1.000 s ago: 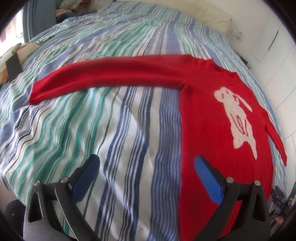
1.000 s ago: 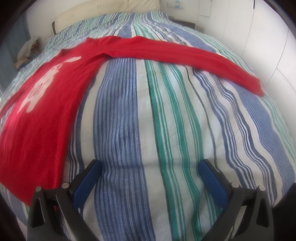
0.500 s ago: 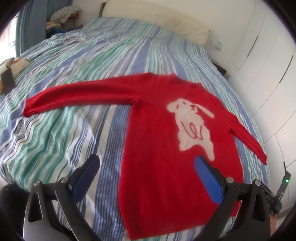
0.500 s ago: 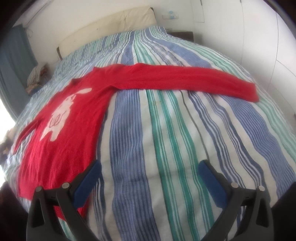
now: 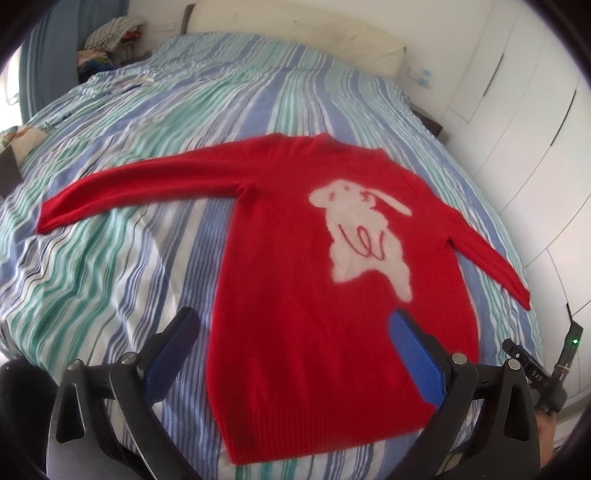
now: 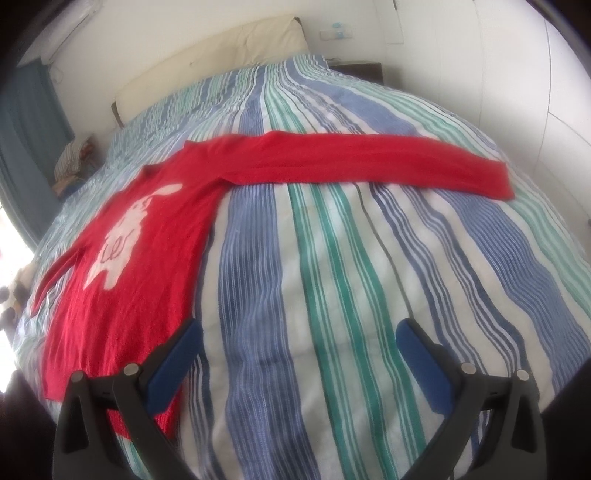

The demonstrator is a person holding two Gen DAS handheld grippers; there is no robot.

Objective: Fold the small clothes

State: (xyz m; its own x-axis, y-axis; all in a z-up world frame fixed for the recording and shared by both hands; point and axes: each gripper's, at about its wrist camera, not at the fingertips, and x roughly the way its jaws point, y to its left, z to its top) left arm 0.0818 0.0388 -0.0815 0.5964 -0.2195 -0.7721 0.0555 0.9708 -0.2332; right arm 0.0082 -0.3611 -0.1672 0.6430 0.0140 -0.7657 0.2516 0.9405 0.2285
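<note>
folding has not begun, going by how things lie: the red sweater (image 5: 295,295) is spread flat, front up, on the striped bed (image 5: 110,258), with the white animal figure (image 5: 364,236) showing on its chest and no crease or turned-over part anywhere in view. both sleeves are stretched out to the sides; the left sleeve (image 5: 140,188) runs far out toward the left edge of the bed, and the right sleeve (image 6: 369,162) lies straight across the stripes in the right wrist view, its cuff near the far right side. the hem sits close to the near edge of the bed, just in front of the left gripper (image 5: 291,332). that gripper hangs above the lower body of the sweater with its jaws released wide and nothing between them. the right gripper (image 6: 299,343) hangs over bare bedding beside the sweater's right side, jaws likewise spread and empty. so the laying-out seems done and every fold is left: probably the sleeves brought in over the body, then the body doubled. the knit looks soft and limp, so a pinch at a cuff or hem may drag the rest along and rumple it. a heap of other clothes (image 5: 110,37) lies at the far corner by the headboard (image 5: 295,22), perhaps more to fold, though that cannot be told from here.
</note>
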